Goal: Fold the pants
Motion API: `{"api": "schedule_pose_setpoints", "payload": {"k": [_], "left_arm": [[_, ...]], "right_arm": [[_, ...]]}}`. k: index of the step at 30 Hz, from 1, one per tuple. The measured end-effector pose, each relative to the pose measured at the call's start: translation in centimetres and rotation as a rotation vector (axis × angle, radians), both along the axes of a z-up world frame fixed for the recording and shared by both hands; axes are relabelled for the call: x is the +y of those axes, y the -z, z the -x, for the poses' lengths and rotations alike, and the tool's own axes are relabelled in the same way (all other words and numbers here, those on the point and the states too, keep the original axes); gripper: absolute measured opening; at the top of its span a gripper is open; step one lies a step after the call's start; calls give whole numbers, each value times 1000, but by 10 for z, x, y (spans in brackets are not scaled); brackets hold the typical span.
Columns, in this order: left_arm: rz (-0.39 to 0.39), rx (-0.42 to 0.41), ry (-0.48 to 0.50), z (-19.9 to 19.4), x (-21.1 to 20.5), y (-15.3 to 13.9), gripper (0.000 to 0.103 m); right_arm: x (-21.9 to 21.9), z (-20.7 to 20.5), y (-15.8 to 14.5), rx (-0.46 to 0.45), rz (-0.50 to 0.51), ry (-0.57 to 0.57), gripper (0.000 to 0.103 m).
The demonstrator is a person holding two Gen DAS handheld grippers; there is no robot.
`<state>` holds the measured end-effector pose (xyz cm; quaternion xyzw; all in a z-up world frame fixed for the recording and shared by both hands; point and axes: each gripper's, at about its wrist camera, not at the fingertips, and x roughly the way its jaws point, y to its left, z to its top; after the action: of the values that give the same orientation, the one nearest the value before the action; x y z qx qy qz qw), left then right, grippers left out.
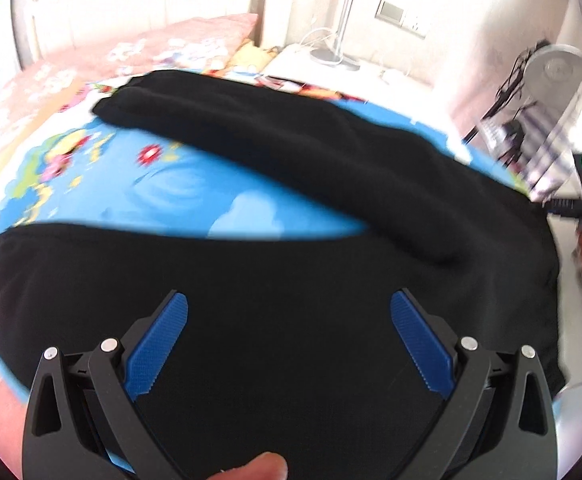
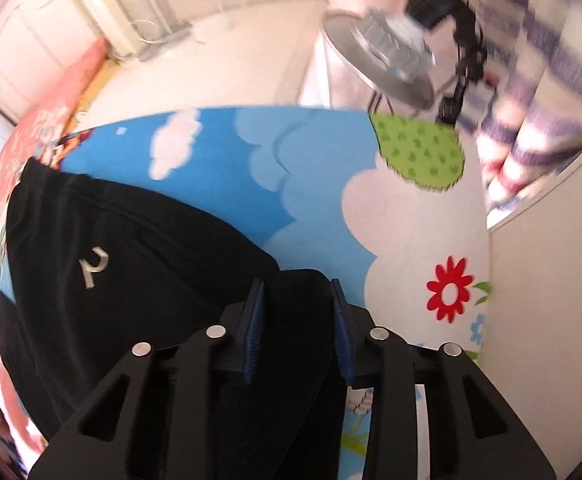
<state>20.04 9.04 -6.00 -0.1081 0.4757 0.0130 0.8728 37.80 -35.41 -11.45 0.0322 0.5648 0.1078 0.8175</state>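
Jaws: left gripper (image 1: pixel 289 316) spread wide, empty, above black pants (image 1: pixel 291 280); right gripper (image 2: pixel 298 304) narrowed onto a pants fold.

Right gripper (image 2: pixel 297 292) pinches a fold of black pants (image 2: pixel 131 264) between blue pads; cartoon sheet (image 2: pixel 323 184) stretches ahead of it.

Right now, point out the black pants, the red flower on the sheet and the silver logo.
black pants (image 1: pixel 291 320), left wrist view, near leg.
red flower (image 2: pixel 449 294), right wrist view, white centre.
silver logo (image 2: pixel 93 266), right wrist view, mid-stroke.
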Motion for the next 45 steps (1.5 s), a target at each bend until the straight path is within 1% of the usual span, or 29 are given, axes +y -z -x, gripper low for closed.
{"api": "schedule_pose_setpoints", "payload": {"k": [3, 5, 6, 7, 8, 9, 10, 11, 12, 13, 14, 15, 16, 18, 20, 22, 24, 26, 27, 28, 29, 31, 33, 35, 37, 40, 42, 43, 45], "left_arm": [[134, 10, 1, -51, 6, -6, 101], [289, 35, -2, -96, 12, -7, 100], [361, 54, -9, -118, 16, -6, 98], [475, 88, -23, -149, 20, -1, 92], [534, 112, -33, -165, 22, 4, 91], [602, 151, -50, -185, 23, 12, 87], [683, 221, -75, -211, 22, 26, 82], [729, 270, -87, -226, 20, 36, 81], [787, 346, -106, -245, 17, 52, 76], [827, 393, -142, -256, 17, 63, 69], [854, 425, -187, -263, 19, 70, 69], [865, 441, -223, -265, 21, 75, 69], [873, 447, -245, -269, 21, 76, 69], [891, 473, -246, -274, 19, 78, 69], [914, 495, -241, -274, 18, 77, 70], [836, 499, -256, -277, 20, 76, 74], [793, 545, -265, -282, 16, 84, 71], [752, 569, -221, -286, 4, 89, 48], [706, 569, -209, -287, 1, 90, 21], [671, 565, -206, -285, -3, 89, 9], [670, 551, -199, -283, -4, 86, 9], [707, 479, -175, -268, 0, 65, 8], [746, 397, -153, -242, 9, 39, 8], [789, 296, -144, -195, 26, 11, 8], [805, 217, -161, -138, 45, 0, 8], [789, 181, -188, -54, 55, 17, 8], [778, 190, -202, -19, 54, 39, 8], [781, 202, -223, -3, 55, 57, 8], [810, 217, -238, 14, 57, 82, 8]], "right_arm": [[9, 25, -41, -117, -13, 1, 32], [19, 54, -71, -209, -12, -11, 32], [26, 77, -90, -262, -26, -22, 32], [32, 94, -101, -297, -36, -32, 32], [38, 114, -113, -335, -46, -44, 32], [45, 134, -122, -366, -49, -56, 32], [50, 148, -127, -385, -52, -66, 32], [56, 164, -132, -399, -57, -75, 32], [61, 181, -135, -405, -71, -82, 31], [65, 194, -135, -407, -86, -91, 31], [70, 210, -135, -409, -86, -105, 30], [74, 217, -133, -407, -78, -114, 30], [76, 226, -132, -400, -80, -120, 11], [78, 243, -128, -380, -106, -146, 11], [85, 256, -117, -359, -93, -167, 11], [91, 262, -99, -306, -126, -178, 11], [101, 269, -86, -279, -128, -196, 11], [105, 278, -76, -252, -131, -193, 11], [105, 282, -72, -241, -128, -184, 11], [105, 285, -68, -229, -128, -172, 11], [101, 289, -62, -211, -130, -153, 11], [95, 295, -55, -192, -127, -127, 11], [88, 302, -49, -177, -125, -93, 11], [79, 309, -44, -155, -138, -64, 11], [69, 316, -35, -116, -165, -26, 11], [52, 326, -21, -51, -218, 75, 12], [42, 335, -10, -2, -251, 152, 14], [40, 339, -7, 15, -272, 180, 15], [38, 348, 1, 65, -321, 233, 25]]}}
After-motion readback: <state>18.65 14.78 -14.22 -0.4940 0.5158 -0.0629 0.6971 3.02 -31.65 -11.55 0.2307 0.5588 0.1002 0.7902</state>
